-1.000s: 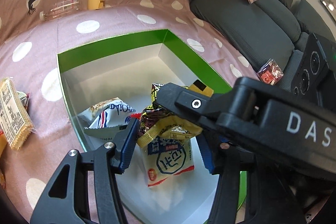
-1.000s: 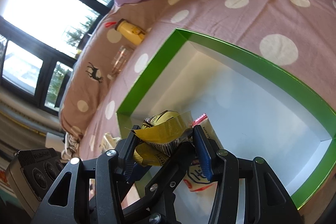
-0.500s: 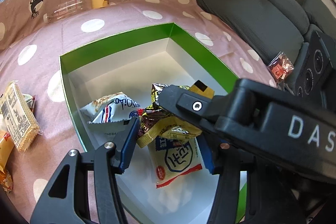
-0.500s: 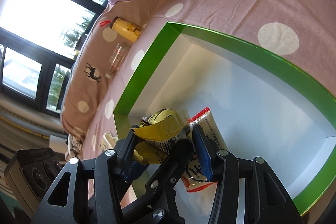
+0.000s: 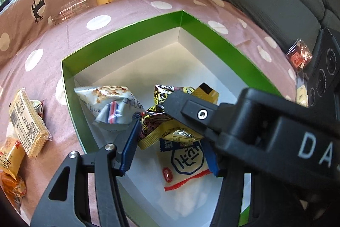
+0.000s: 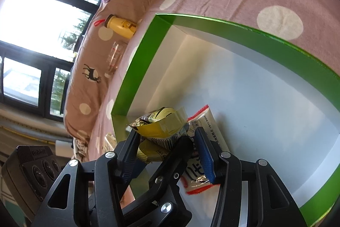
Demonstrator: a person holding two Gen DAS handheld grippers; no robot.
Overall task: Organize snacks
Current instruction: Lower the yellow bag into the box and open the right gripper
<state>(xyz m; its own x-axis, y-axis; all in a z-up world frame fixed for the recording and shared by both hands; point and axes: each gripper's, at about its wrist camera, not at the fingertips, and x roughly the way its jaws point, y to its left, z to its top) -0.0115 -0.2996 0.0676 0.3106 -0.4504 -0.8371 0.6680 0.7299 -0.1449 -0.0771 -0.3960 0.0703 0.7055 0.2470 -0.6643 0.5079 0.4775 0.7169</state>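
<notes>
Right wrist: right gripper (image 6: 164, 143) tilted down, apparently clamping yellow snack (image 6: 163, 127); left gripper (image 5: 170, 149) released.

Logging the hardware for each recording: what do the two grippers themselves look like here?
Both are matte black plastic with open triangular cut-outs and silver screw heads. The left gripper and right gripper carry blue ribbed pads on their fingers. The right one's body shows white letters "DA" and a black block with round lenses. No cables, sleeves or hands show.
</notes>
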